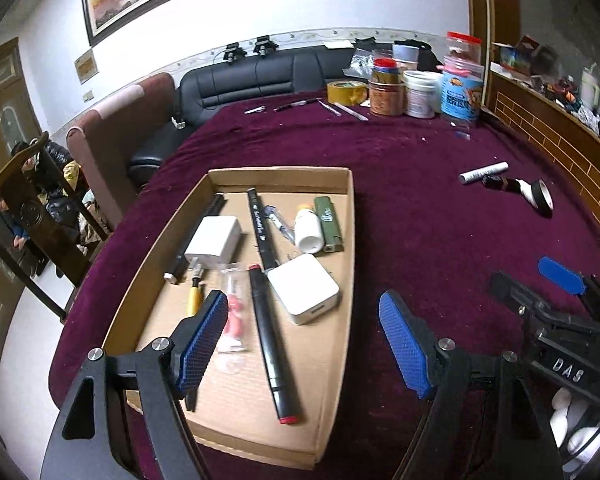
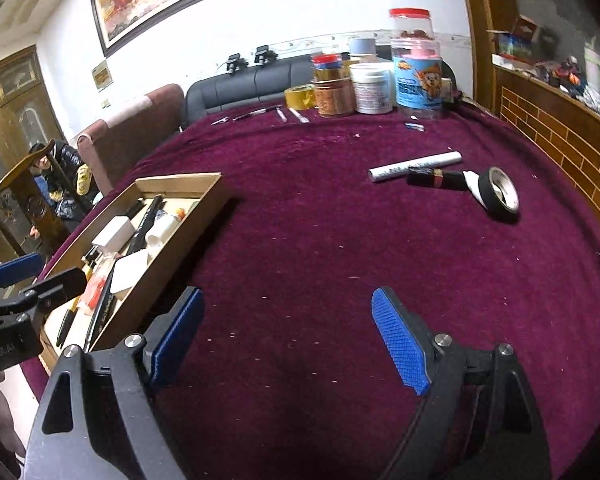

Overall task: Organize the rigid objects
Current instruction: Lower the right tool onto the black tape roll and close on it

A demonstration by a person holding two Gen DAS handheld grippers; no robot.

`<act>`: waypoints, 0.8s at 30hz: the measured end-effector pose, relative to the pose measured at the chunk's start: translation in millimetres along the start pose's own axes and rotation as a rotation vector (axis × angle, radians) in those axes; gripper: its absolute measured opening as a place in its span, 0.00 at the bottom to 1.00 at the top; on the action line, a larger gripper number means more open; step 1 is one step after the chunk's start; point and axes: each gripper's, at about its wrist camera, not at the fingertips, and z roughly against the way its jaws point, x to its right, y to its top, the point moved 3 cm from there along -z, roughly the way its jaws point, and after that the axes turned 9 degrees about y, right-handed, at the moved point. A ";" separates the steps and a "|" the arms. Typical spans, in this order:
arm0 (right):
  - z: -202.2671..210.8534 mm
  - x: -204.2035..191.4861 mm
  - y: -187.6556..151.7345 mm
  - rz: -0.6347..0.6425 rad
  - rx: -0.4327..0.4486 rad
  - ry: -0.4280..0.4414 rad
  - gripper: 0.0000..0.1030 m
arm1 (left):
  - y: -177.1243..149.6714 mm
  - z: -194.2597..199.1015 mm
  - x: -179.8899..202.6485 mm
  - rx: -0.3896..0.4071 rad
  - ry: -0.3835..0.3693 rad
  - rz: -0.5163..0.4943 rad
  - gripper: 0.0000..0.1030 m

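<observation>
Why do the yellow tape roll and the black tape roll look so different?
The yellow tape roll lies flat at the far end of the table beside the jars; the black tape roll is tipped up on its edge, out on the open cloth. The yellow one touches nothing long; the black one leans against a dark tube. Both are round rolls with a hole.
</observation>
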 end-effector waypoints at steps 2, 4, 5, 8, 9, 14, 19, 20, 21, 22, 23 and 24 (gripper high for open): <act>2.4 11.7 1.9 -0.029 0.001 -0.001 0.84 | 0.2 -0.3 5.1 -0.005 -0.014 -0.006 0.71; 4.9 23.4 4.5 -0.054 0.001 -0.004 0.84 | -0.4 0.3 9.9 -0.012 -0.047 -0.008 0.71; 6.5 30.3 6.0 -0.066 0.002 -0.007 0.84 | -0.8 0.9 12.8 -0.016 -0.072 -0.007 0.71; 17.6 66.5 16.7 -0.113 0.013 -0.058 0.84 | -3.3 3.9 24.5 -0.018 -0.143 -0.007 0.71; 21.2 75.1 19.5 -0.121 0.019 -0.078 0.84 | -4.1 5.0 28.0 -0.017 -0.162 -0.006 0.71; 33.5 146.6 48.0 -0.155 0.003 -0.258 0.83 | -8.3 9.6 49.9 -0.012 -0.268 -0.027 0.71; 10.4 194.6 73.8 -0.204 -0.052 -0.291 0.83 | -12.4 7.8 57.9 -0.032 -0.303 -0.036 0.71; 5.2 199.5 77.9 -0.210 -0.055 -0.296 0.83 | -12.8 6.3 56.4 -0.037 -0.301 -0.031 0.71; -3.6 204.8 84.5 -0.213 -0.060 -0.294 0.83 | -12.8 4.7 54.1 -0.042 -0.298 -0.025 0.71; -10.4 207.5 88.2 -0.212 -0.071 -0.283 0.83 | -12.7 3.6 51.4 -0.045 -0.295 -0.017 0.71; -22.0 209.2 92.4 -0.209 -0.097 -0.275 0.83 | -13.0 2.6 48.6 -0.048 -0.293 -0.008 0.71; -31.0 211.1 94.9 -0.211 -0.116 -0.275 0.83 | -13.1 1.7 45.8 -0.049 -0.293 0.001 0.71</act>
